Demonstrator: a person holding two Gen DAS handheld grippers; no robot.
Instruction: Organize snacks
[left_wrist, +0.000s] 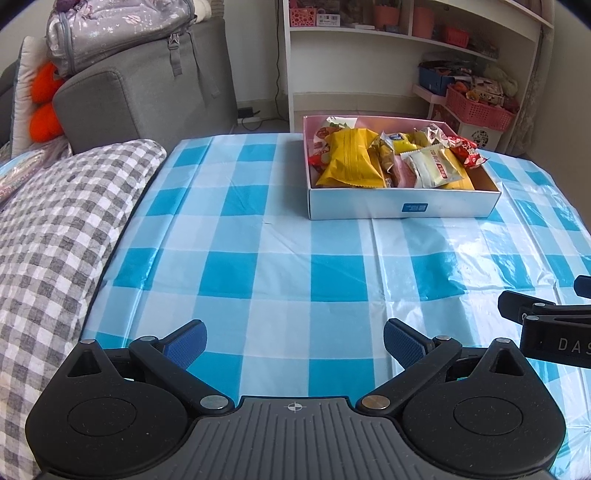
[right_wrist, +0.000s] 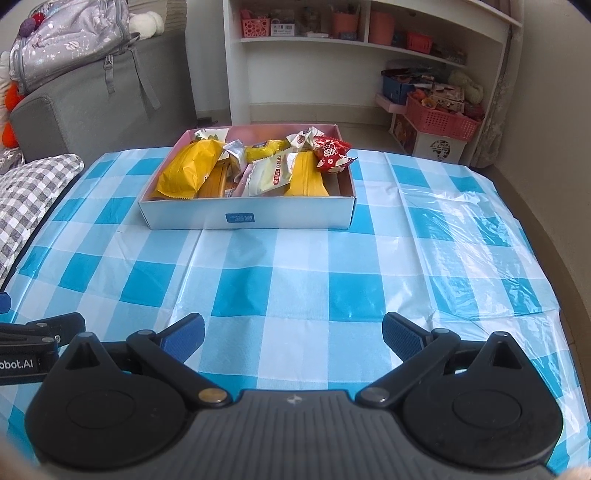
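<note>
With both the left gripper (left_wrist: 294, 345) and right gripper (right_wrist: 293, 341) spread and empty over the desk (right_wrist: 295, 280), the light, crinkly, slippery snack packets (right_wrist: 255, 170) in the box (right_wrist: 288, 216) look best pinched by sealed edges.

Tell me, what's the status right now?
Left hand-held gripper open, empty. Right hand-held gripper open, empty. Snacks all in box. Nothing in the way.

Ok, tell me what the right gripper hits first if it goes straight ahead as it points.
Probably the white snack box. The right gripper is open over bare checked tablecloth, nothing between. Depth is unclear; pitched downward, it meets the cloth first.
</note>
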